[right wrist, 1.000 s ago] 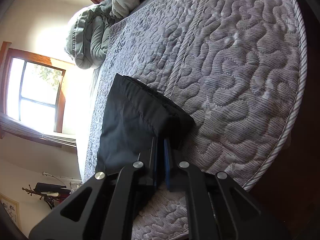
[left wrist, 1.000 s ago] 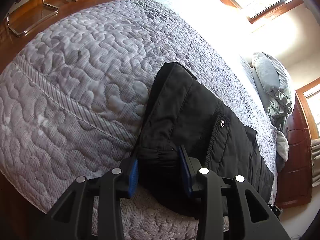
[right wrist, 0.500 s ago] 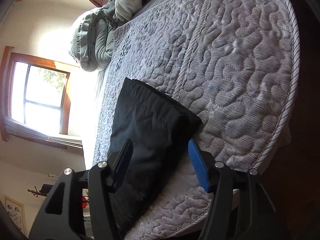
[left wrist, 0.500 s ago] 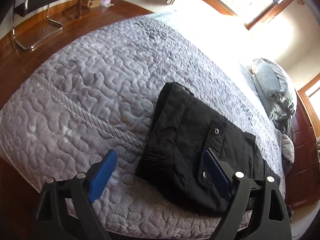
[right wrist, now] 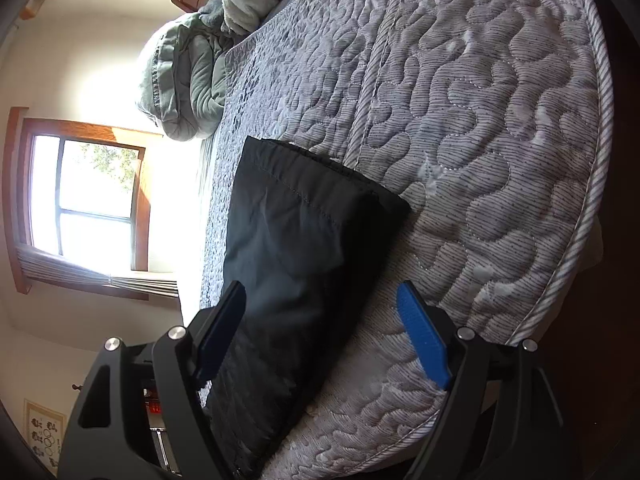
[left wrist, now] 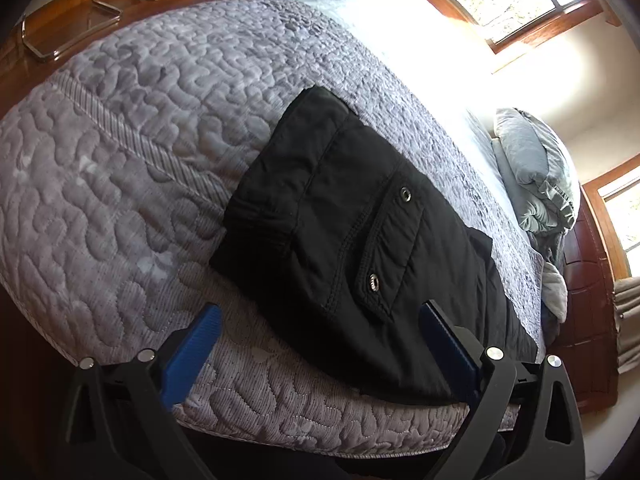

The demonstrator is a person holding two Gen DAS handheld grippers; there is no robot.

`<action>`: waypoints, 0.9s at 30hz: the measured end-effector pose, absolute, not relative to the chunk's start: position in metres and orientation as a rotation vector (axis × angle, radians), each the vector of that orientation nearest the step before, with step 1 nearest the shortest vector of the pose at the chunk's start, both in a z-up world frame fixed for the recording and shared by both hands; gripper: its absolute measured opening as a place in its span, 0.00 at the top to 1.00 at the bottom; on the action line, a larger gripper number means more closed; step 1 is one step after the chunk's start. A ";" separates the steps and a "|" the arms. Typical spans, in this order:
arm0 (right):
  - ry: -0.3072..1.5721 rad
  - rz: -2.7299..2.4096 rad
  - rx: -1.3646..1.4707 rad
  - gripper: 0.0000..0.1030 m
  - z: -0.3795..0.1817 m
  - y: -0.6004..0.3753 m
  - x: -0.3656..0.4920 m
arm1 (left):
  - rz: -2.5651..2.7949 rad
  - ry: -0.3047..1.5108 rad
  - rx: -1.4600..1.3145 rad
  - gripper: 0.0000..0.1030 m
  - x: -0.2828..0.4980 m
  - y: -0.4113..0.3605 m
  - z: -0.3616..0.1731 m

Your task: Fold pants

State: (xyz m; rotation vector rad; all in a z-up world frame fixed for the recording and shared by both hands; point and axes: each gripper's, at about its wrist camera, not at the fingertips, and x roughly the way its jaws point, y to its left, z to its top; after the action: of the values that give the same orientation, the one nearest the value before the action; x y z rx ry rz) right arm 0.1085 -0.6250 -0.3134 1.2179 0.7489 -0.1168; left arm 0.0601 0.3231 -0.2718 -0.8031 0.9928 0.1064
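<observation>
Black pants [left wrist: 344, 232] lie folded in a flat stack on the grey quilted bed [left wrist: 132, 128], near its front edge; a pocket flap with two metal snaps faces up. My left gripper [left wrist: 320, 320] hovers just in front of the stack, its jaws still opening wide, blue pads clear of the cloth. In the right wrist view the same pants [right wrist: 296, 248] stretch away from my right gripper [right wrist: 322, 300]. Its jaws are opening too; the near end of the pants lies between them, with no pad pressing on it.
Grey-green bedding [left wrist: 532, 168] and pillows [right wrist: 184, 76] are heaped at the head of the bed. A wooden headboard [left wrist: 588, 312] stands behind. Windows [right wrist: 92, 196] line the walls. A chrome chair frame [left wrist: 68, 36] stands on the wood floor beyond the bed.
Both grippers let go of the pants and opened wide. The left gripper drew back from the stack, so more of the pants shows. The pants now rest flat on the quilt.
</observation>
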 end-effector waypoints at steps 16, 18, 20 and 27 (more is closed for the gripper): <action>0.663 -0.075 1.267 0.25 -0.337 -0.645 0.112 | 0.135 1.030 -0.839 0.04 0.074 0.303 -0.286; 0.651 -0.055 1.270 0.27 -0.336 -0.644 0.117 | 0.136 1.042 -0.830 0.04 0.079 0.298 -0.287; 0.633 -0.029 1.271 0.27 -0.333 -0.643 0.119 | 0.137 1.048 -0.821 0.04 0.083 0.294 -0.288; 0.630 -0.038 1.276 0.43 -0.347 -0.648 0.111 | 0.128 1.058 -0.813 0.04 0.089 0.287 -0.286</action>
State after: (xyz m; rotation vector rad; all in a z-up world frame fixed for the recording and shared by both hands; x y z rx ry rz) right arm 0.1115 -0.6476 -0.3474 1.2756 0.6304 -0.0375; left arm 0.0895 0.2866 -0.2860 -0.8130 1.0578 0.1276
